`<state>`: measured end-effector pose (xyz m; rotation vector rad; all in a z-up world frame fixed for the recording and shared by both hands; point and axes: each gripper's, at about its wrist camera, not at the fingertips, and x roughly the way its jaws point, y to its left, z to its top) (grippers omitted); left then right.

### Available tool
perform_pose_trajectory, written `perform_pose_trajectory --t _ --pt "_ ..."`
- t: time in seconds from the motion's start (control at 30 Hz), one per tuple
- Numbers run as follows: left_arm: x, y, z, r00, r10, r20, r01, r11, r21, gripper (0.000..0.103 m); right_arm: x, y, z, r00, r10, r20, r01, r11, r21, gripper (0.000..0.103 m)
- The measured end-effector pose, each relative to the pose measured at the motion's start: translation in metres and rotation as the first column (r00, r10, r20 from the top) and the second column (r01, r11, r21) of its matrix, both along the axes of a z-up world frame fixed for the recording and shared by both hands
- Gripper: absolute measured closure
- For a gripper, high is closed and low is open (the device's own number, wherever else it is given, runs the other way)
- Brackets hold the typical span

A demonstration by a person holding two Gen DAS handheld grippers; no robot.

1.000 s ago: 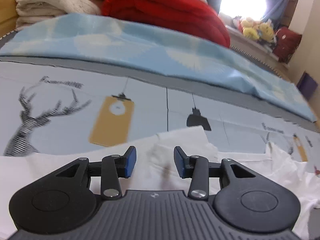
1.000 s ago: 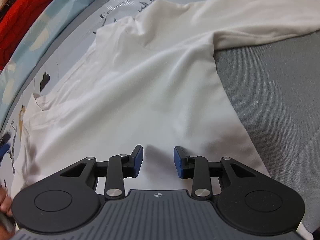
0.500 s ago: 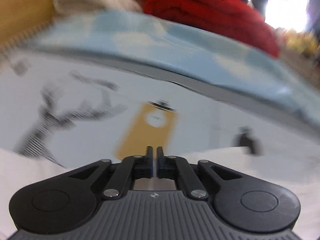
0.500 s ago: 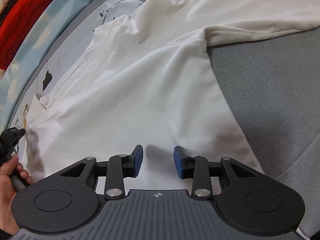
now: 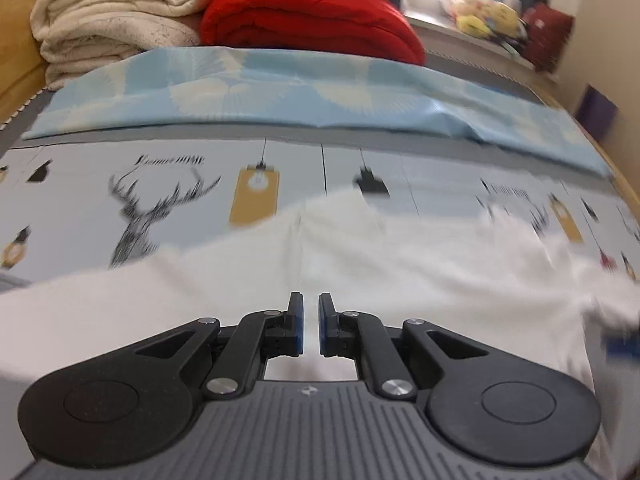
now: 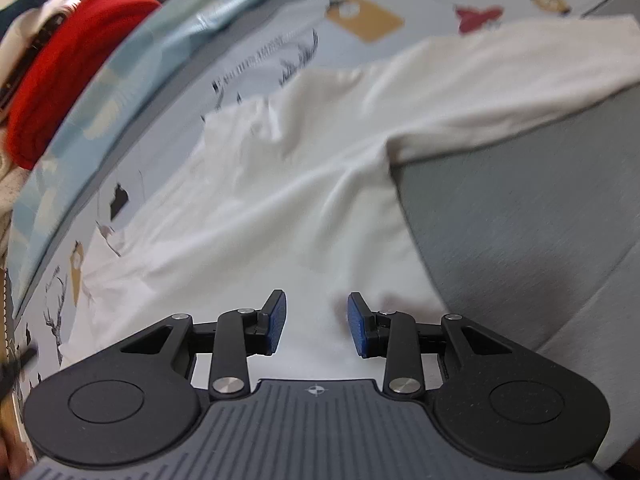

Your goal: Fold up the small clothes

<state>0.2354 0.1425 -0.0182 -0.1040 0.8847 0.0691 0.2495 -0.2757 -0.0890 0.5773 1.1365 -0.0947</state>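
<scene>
Shirt first: white and long-sleeved, it lies spread flat across the printed sheet, with 1 sleeve stretched out along the edge of the grey cover. That flat lie suits folding, since every edge is open to me. My left gripper hangs over the near part of the shirt. Its jaws have just been closing down hard and then easing slightly apart, so only a thin slit stands between the blue pads. Whether a fold of cloth is nipped in that slit I cannot tell, because white shows through it either way. My right gripper hovers above the body of the shirt, near the hem side, with its jaws spread and nothing between them. I judge it waits there to take a 2nd hold, so the cloth can be carried over evenly. The red blanket and the blue cloth sit well back, out of my way.
</scene>
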Motion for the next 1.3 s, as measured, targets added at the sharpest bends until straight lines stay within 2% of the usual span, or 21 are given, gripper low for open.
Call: perform_pose_trajectory --t 0.1,0.2,0.37,0.43,0.57,0.6,0.67,0.7,0.73,0.77,0.8,0.87,0.93,0.97,1.0,1.03,1.07,1.1,1.13,1.23,1.3 --pt "-0.074 0.000 -0.001 1.000 -0.007 -0.023 0.007 0.999 -0.032 0.091 -0.015 -0.008 0.020 0.998 0.025 0.057 -0.023 0.999 -0.028 0.068" --pt "-0.133 0.005 -0.022 0.996 0.017 -0.086 -0.021 0.999 -0.048 0.087 -0.043 -0.020 0.032 0.994 0.072 0.084 -0.067 0.996 -0.060 0.068" --pt "-0.191 0.021 -0.059 0.974 0.077 -0.211 -0.105 0.987 -0.124 0.087 -0.106 -0.048 0.028 0.994 0.106 -0.007 -0.106 0.990 -0.089 0.068" --pt "-0.208 0.025 -0.068 0.968 0.093 -0.232 -0.128 0.981 -0.144 0.078 -0.133 -0.060 0.026 0.992 0.124 -0.010 -0.124 0.986 -0.110 0.067" --pt "-0.225 0.029 -0.083 0.956 0.102 -0.277 -0.145 0.979 -0.141 0.073 -0.187 -0.078 0.000 0.989 0.150 -0.002 -0.149 0.977 -0.154 0.063" --pt "-0.225 0.029 -0.085 0.953 0.100 -0.284 -0.146 0.979 -0.144 0.069 -0.192 -0.083 -0.009 0.995 0.078 -0.065 -0.086 0.988 -0.127 0.063" --pt "-0.226 0.029 -0.092 0.949 0.102 -0.299 -0.149 0.979 -0.141 0.067 -0.198 -0.090 -0.012 1.000 0.016 -0.018 -0.017 1.000 -0.018 0.065" --pt "-0.226 0.028 -0.094 0.947 0.104 -0.305 -0.152 0.979 -0.137 0.067 -0.199 -0.088 -0.012 1.000 0.024 -0.003 -0.024 0.999 -0.037 0.065" --pt "-0.226 0.028 -0.097 0.943 0.107 -0.315 -0.157 0.978 -0.137 0.067 -0.198 -0.083 -0.014 0.999 0.045 -0.012 -0.046 0.993 -0.106 0.065" --pt "-0.226 0.028 -0.101 0.939 0.106 -0.327 -0.160 0.977 -0.144 0.067 -0.197 -0.078 -0.018 0.997 0.067 -0.039 -0.073 0.982 -0.174 0.064" --pt "-0.225 0.027 -0.104 0.936 0.099 -0.339 -0.159 0.975 -0.153 0.067 -0.198 -0.075 -0.023 0.995 0.080 -0.061 -0.091 0.975 -0.203 0.064" --pt "-0.226 0.021 -0.108 0.932 0.074 -0.354 -0.136 0.979 -0.153 0.067 -0.197 -0.076 -0.029 0.993 0.087 -0.080 -0.100 0.977 -0.188 0.064" --pt "-0.226 0.013 -0.110 0.933 0.044 -0.357 -0.092 0.989 -0.117 0.069 -0.196 -0.078 -0.033 0.993 0.085 -0.088 -0.100 0.977 -0.191 0.064" --pt "-0.226 0.010 -0.110 0.934 0.036 -0.354 -0.077 0.992 -0.103 0.079 -0.196 -0.078 -0.035 0.992 0.087 -0.093 -0.104 0.974 -0.199 0.064" --pt "-0.226 0.009 -0.110 0.936 0.025 -0.352 -0.065 0.993 -0.101 0.098 -0.196 -0.078 -0.037 0.991 0.092 -0.100 -0.111 0.972 -0.205 0.064" --pt "-0.227 0.009 -0.107 0.939 0.018 -0.343 -0.056 0.993 -0.101 0.098 -0.196 -0.078 -0.040 0.989 0.103 -0.110 -0.124 0.971 -0.203 0.064" --pt "-0.229 0.010 -0.103 0.946 0.021 -0.323 -0.053 0.994 -0.091 0.098 -0.196 -0.077 -0.043 0.985 0.121 -0.123 -0.143 0.971 -0.192 0.067" --pt "-0.230 0.011 -0.097 0.955 0.029 -0.295 -0.055 0.995 -0.082 0.098 -0.196 -0.075 -0.045 0.980 0.147 -0.137 -0.171 0.968 -0.184 0.088" --pt "-0.232 0.014 -0.089 0.964 0.037 -0.263 -0.062 0.994 -0.087 0.098 -0.197 -0.074 -0.043 0.977 0.168 -0.133 -0.192 0.963 -0.189 0.097" --pt "-0.240 0.024 -0.069 0.982 0.064 -0.180 -0.087 0.989 -0.119 0.098 -0.205 -0.086 -0.020 0.990 0.139 -0.010 -0.139 0.982 -0.128 0.097" --pt "-0.241 0.027 -0.069 0.978 0.079 -0.193 -0.101 0.989 -0.105 0.098 -0.212 -0.093 -0.001 0.991 0.111 0.077 -0.104 0.991 -0.085 0.097"
